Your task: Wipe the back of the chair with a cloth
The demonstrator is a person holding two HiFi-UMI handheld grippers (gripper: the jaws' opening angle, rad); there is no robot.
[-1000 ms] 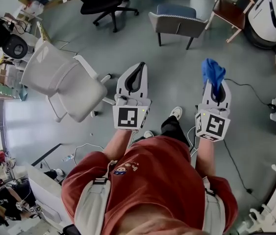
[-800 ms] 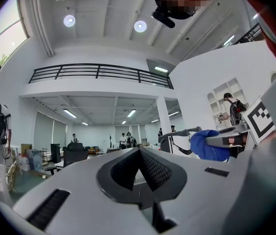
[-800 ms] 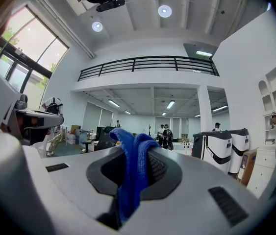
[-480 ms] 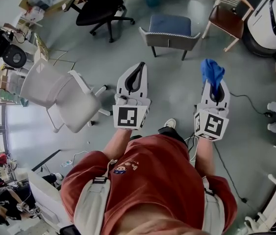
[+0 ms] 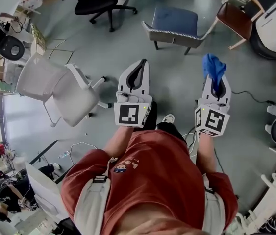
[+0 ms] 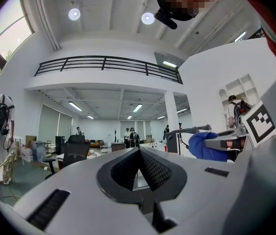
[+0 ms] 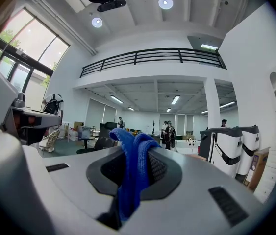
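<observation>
**Blue cloth (image 5: 213, 67) gripped, chair standing apart**

Grey floor (image 5: 173, 82) spreads beneath the person. A white office chair (image 5: 74, 94) stands off to the left, well apart from both grippers. The left gripper (image 5: 142, 62) is held out in the air, its jaws pressed together on nothing. The right gripper (image 5: 215, 80) clamps its jaws on the cloth, which bunches up past the tips, nowhere near the chair's back.

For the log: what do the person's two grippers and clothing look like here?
The left gripper and right gripper are pale grey tapering shells with black ribbed inner faces. Each carries a cube with black-and-white square markers. The person wears a rust-red short-sleeved shirt with pale grey shoulder straps.
</observation>
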